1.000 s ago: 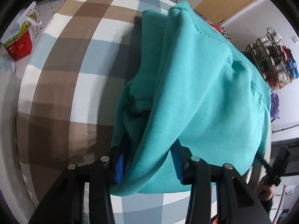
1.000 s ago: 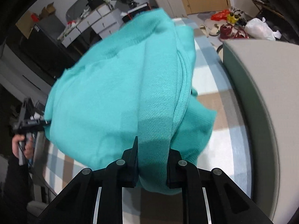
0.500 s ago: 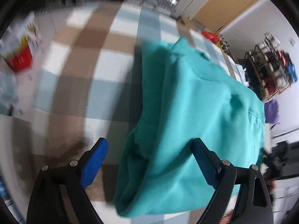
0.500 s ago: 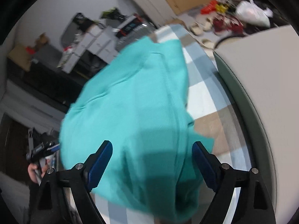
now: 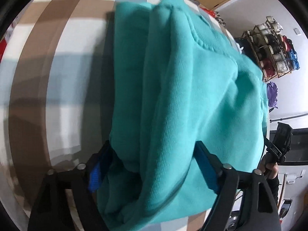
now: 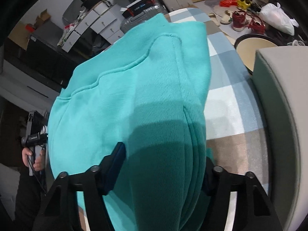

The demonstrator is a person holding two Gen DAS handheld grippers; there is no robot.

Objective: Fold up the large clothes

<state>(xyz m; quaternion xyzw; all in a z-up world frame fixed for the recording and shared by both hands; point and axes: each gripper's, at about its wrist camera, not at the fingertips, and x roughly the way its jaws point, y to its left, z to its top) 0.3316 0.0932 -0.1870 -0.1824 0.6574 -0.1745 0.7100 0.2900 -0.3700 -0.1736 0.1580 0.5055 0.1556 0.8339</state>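
Both my jaws let go half a second back and have just been closing again around the teal sweatshirt (image 5: 192, 96). My left gripper (image 5: 154, 171) straddles a thick fold, pads touching it. My right gripper (image 6: 163, 171) likewise brackets a bunched fold. Beyond them, the garment lies heaped on a checked cloth (image 5: 57, 67).

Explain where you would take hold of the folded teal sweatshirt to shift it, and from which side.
Probably the thick near edge of the teal sweatshirt, at both near corners, coming slantwise down from the near side. There the folded layers stack into a rounded roll that pinches whole; farther off it lies flat on the checked cloth.
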